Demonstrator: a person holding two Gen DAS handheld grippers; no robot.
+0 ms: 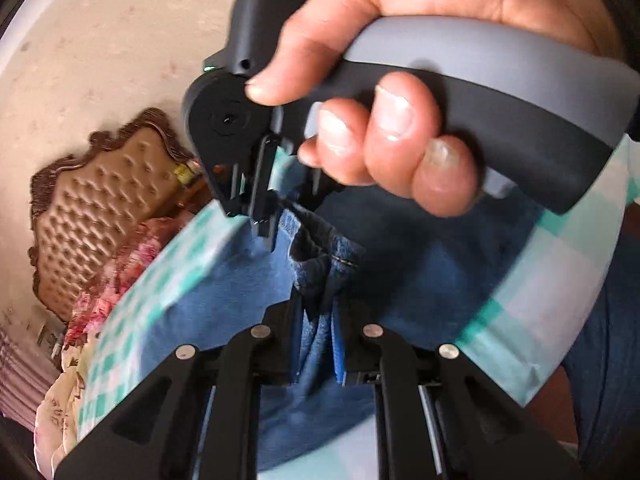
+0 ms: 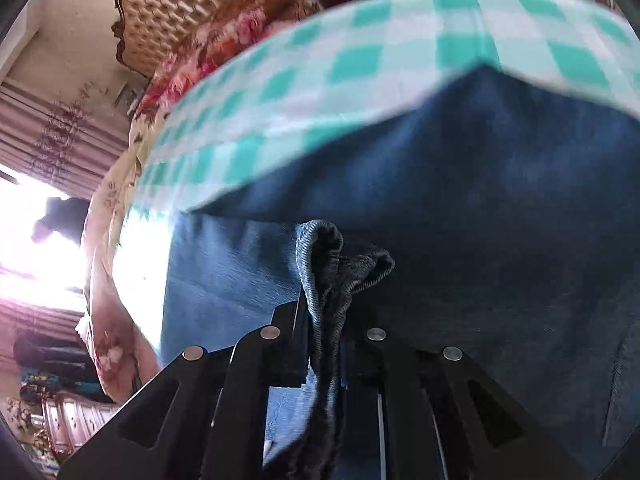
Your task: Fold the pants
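Blue denim pants (image 1: 420,272) lie spread on a green-and-white checked cloth (image 1: 160,280). At the bottom of the left wrist view my left gripper (image 1: 318,320) is shut on a bunched fold of the denim. Just beyond it is my right gripper (image 1: 248,222), held by a person's hand (image 1: 392,140), with its fingers down at the same denim edge. In the right wrist view the right gripper (image 2: 324,320) is shut on a rolled hem of the pants (image 2: 480,200), which sticks up between the jaws.
The checked cloth (image 2: 320,60) covers a bed. A brown tufted headboard (image 1: 100,200) and a floral blanket (image 1: 120,272) lie beyond it. The right wrist view shows a bright window with striped curtains (image 2: 40,240) and a dresser (image 2: 72,412) at far left.
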